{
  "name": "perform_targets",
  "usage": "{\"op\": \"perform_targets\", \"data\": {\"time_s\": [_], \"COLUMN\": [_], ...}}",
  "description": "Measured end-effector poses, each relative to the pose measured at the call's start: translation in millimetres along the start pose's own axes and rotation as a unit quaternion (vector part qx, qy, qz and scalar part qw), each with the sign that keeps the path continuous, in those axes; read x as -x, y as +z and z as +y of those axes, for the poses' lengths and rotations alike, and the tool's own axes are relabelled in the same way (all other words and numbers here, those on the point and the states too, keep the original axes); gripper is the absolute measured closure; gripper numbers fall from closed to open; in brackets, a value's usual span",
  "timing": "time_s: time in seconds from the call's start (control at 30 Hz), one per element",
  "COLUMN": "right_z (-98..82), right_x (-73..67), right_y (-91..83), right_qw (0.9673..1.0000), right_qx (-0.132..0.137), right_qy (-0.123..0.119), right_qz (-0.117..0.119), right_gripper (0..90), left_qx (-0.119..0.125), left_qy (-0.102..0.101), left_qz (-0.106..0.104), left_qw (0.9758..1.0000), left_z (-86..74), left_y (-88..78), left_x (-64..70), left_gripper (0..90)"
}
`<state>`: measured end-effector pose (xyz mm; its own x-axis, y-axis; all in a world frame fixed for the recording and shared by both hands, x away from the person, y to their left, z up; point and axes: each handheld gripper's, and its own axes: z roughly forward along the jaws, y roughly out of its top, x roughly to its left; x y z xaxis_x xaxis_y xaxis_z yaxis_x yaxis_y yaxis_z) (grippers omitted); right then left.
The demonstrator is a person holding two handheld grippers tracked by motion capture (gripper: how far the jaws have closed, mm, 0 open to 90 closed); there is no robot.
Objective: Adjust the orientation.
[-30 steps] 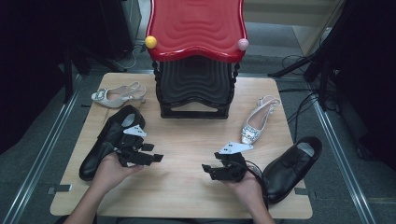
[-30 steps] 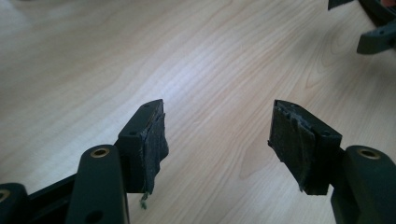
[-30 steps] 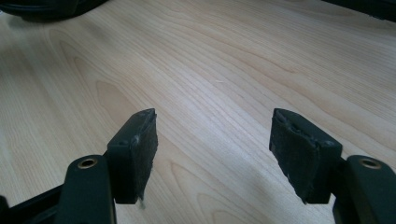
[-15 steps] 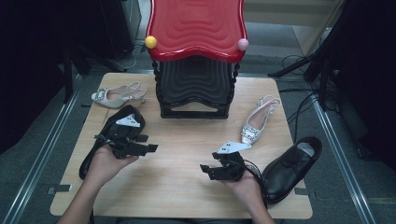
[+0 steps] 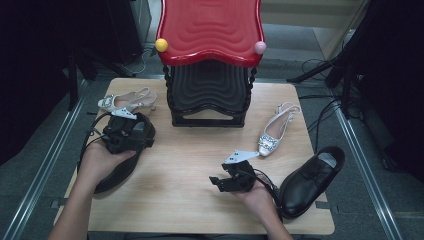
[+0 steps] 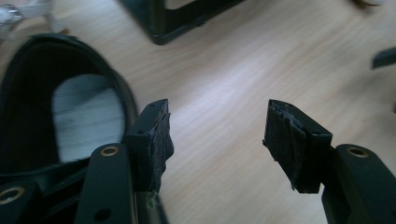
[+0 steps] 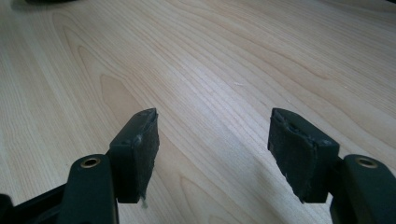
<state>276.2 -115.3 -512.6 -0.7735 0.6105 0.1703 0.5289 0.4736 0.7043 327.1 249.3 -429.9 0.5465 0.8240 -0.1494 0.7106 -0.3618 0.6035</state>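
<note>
Black leather of the left shoe (image 5: 117, 160) lies at the surface's (image 5: 190, 150) near-left edge, just beside the left hand-held gripper (image 6: 217, 140), whose jaws gape empty like the right hand-held gripper's (image 7: 212, 149), so a shallow bite risks slipping off the collar.

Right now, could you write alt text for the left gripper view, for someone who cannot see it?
The left gripper has its two black padded jaws wide open with nothing between them, hovering above a pale wooden table. Left of the jaws lies a black leather shoe showing its grey insole; the black base of a rack stands beyond.
</note>
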Motion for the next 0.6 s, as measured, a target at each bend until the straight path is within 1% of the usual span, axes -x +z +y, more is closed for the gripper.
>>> {"op": "perform_targets", "data": {"time_s": [0.07,0.1,0.23,0.27,0.37,0.43,0.53,0.6], "right_z": [0.4,0.2,-0.7,-1.2,-3.8,-6.7,-11.2,-14.0], "right_x": [-0.9,-1.7,-3.4,-3.5,-3.9,-4.1,-3.6,-3.0], "right_y": [1.5,2.7,3.7,3.8,3.4,2.1,-1.5,-4.7], "right_qw": [1.0,1.0,0.9999,0.9999,0.9998,0.9997,0.9996,0.9995], "right_qx": [-0.003,-0.005,-0.01,-0.01,-0.015,-0.018,-0.019,-0.017], "right_qy": [-0.002,-0.007,-0.01,-0.011,-0.008,-0.003,-0.004,0.005], "right_qz": [-0.001,0.0,-0.004,-0.005,-0.01,-0.013,-0.021,-0.026], "right_gripper": [35.0,35.0,35.0,35.0,35.0,35.0,35.1,35.1], "left_qx": [-0.008,-0.009,-0.012,-0.018,-0.024,-0.028,-0.029,-0.034], "left_qy": [-0.005,-0.004,-0.009,-0.007,0.003,0.005,-0.006,-0.011], "left_qz": [0.009,0.01,0.013,0.018,0.032,0.034,0.032,0.033], "left_qw": [0.9999,0.9999,0.9998,0.9997,0.9992,0.999,0.999,0.9988], "left_z": [3.0,3.8,8.9,10.5,12.7,15.2,18.8,19.9], "left_y": [5.5,7.9,18.9,22.6,28.3,30.0,35.6,40.8], "left_x": [-7.5,-10.1,-22.5,-25.1,-27.5,-30.5,-36.2,-40.4], "left_gripper": [41.2,41.5,43.5,44.4,47.2,48.3,50.2,52.1]}}
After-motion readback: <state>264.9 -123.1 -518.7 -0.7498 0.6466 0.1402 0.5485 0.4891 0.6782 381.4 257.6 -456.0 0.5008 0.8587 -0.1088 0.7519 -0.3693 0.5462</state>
